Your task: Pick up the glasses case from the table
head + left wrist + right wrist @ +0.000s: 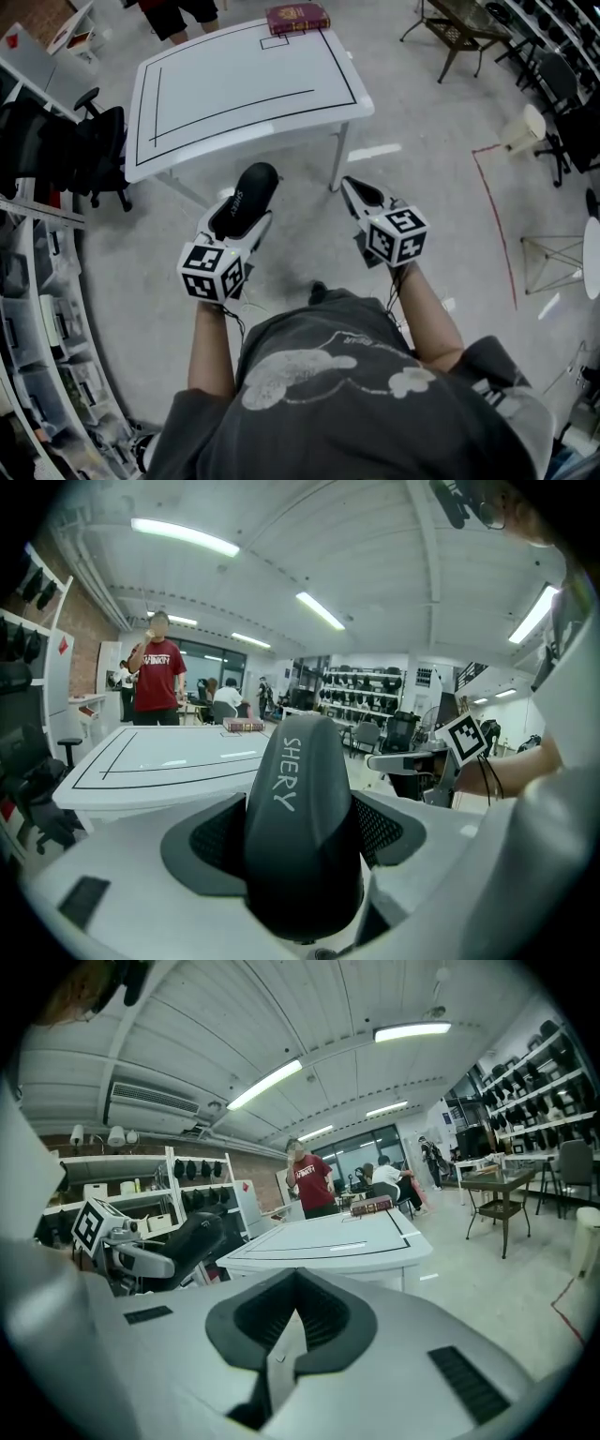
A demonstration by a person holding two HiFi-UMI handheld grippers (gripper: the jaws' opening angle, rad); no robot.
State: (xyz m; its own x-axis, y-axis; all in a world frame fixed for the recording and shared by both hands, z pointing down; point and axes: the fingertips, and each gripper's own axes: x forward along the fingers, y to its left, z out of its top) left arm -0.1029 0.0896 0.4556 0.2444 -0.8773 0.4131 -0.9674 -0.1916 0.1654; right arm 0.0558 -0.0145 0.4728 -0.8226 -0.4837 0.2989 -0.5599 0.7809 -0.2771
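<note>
Left claw (pixel 241 220) pinches the glasses case (pixel 300 817) across its width, pads on both flanks, long axis running out along the jaws; jaws stand wide because the case is broad. Case is off the table (pixel 234 84), held in the air on the near side of it, over floor. By my judgement the pick is done. Right claw (pixel 292 1326) pressed together, nothing in it, level beside the left, likely idle. Red book (pixel 297 17) lies at the table's far edge. A person in a red shirt (pixel 157 682) stands beyond the table.
</note>
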